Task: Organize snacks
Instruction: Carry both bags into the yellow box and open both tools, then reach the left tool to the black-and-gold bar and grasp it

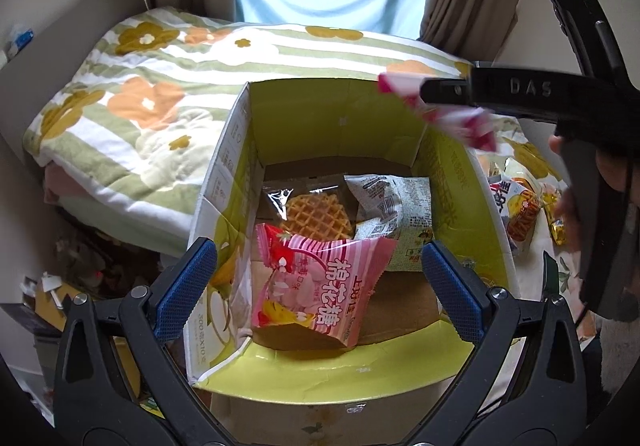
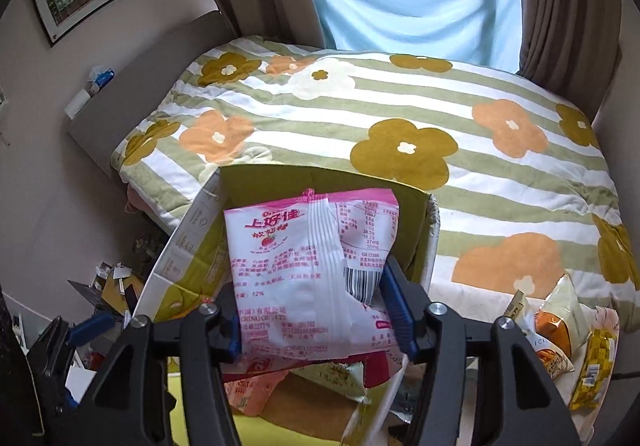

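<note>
An open green cardboard box [image 1: 452,182] holds a pink marshmallow packet [image 1: 316,286], a waffle packet [image 1: 316,216] and a grey-white packet [image 1: 394,214]. My left gripper [image 1: 318,286] is open and empty just above the box's near side. My right gripper [image 2: 316,310] is shut on a pink-and-white snack bag [image 2: 304,278] and holds it over the box [image 2: 192,246]. In the left wrist view this gripper [image 1: 444,92] comes in from the right above the box's far right corner with the bag [image 1: 452,118].
Several loose snack packets [image 2: 560,330] lie to the right of the box, also in the left wrist view [image 1: 520,210]. A flowered striped blanket [image 2: 400,118] covers the bed behind. Clutter [image 1: 60,286] lies on the floor at the left.
</note>
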### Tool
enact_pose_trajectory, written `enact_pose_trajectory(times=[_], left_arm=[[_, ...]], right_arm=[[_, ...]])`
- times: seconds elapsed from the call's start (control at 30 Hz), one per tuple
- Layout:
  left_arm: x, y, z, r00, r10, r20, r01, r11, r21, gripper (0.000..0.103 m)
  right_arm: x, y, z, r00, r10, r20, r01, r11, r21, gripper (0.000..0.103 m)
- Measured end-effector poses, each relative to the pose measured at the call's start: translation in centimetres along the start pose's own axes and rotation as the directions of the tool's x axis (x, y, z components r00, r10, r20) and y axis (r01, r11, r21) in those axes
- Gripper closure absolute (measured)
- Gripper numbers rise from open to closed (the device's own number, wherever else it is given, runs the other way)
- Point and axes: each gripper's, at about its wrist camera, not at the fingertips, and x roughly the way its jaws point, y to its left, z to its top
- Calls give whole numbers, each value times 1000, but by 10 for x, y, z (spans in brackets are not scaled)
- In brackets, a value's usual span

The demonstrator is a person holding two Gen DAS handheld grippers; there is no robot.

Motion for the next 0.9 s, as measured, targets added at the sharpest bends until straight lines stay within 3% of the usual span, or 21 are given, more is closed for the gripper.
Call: enact_pose_trajectory(times=[0.03,0.57,0.9], left_arm=[[0,0,0,1000,2,-3,-2,1000,4,1],[-15,-28,4,999,-22,28,20,997,73,1],[-36,-60,11,996,-52,68,44,992,116,1]], right_arm=[[-2,-1,0,1000,6,18,-6,1000,6,0],[-49,2,-38,998,-9,64,7,1000,21,0],[-109,-26,-53,988,-89,129,83,995,53,0]])
